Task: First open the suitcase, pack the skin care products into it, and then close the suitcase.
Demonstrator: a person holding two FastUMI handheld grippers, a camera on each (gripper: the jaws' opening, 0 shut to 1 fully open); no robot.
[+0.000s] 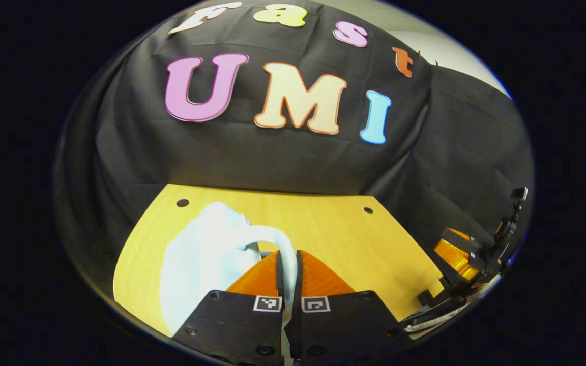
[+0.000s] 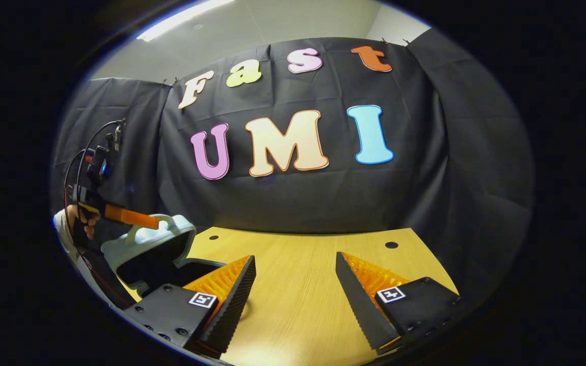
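- Left gripper [image 1: 289, 264] fingers clamped on suitcase handle [image 1: 272, 239], lid [image 2: 150, 244] raised at table [image 2: 298, 284] left.
- Right gripper [image 2: 295, 284] fingers spread wide, empty, well right of suitcase [image 2: 171, 264].

Your left tongs [image 1: 289, 274] cover part of the suitcase handle [image 1: 272, 239], and the suitcase [image 1: 201, 264] is cut off below. In the right gripper view, the suitcase [image 2: 155, 246] interior is too dark to read, its lower part behind your right tongs [image 2: 295, 284].
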